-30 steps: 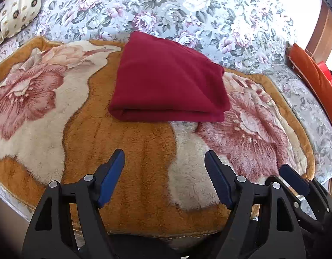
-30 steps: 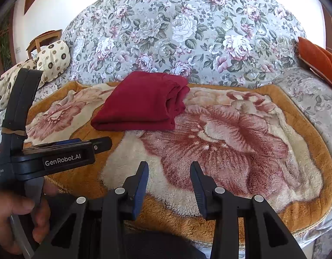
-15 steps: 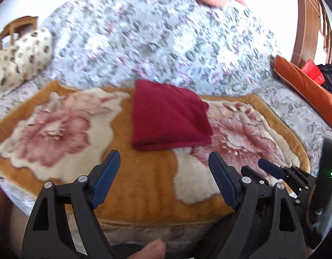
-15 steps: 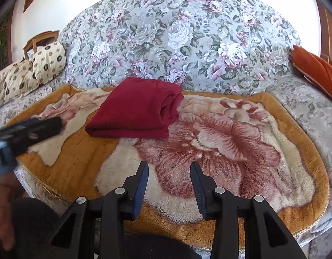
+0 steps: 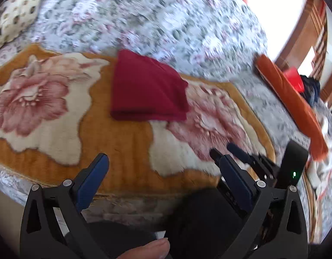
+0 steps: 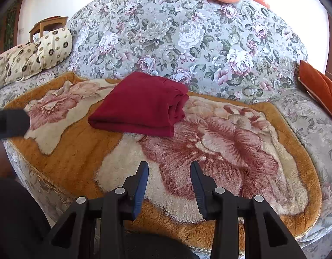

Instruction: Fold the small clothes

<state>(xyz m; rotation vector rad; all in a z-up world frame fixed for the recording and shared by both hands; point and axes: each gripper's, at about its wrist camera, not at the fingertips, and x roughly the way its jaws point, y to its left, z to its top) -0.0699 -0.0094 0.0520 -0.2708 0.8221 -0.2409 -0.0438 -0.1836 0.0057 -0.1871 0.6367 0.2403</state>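
Left gripper (image 5: pixel 159 159): jaws wide apart, empty, touching nothing, above front edge of plush orange-and-cream floral blanket (image 5: pixel 127 146).

Right gripper (image 6: pixel 169 168): jaws moderately apart, empty, over blanket front.

Folded dark-red knit garment (image 6: pixel 142 105): near blanket back edge, beside floral sofa backrest (image 6: pixel 187 34), well apart from both.

Risk: a careless pinch of top layer alone would drag stacked fold open; plush pile may snag.

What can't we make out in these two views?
- Sofa back, left wrist view: smeared by motion blur, pattern unreadable.
- Red and dark items at the far right of that view: small, cut by the rim, unidentifiable.
- Red cloth: underside and inner layers hidden by its own folds.
- Left tongs, right wrist view: only a blurred black piece at the frame edge.
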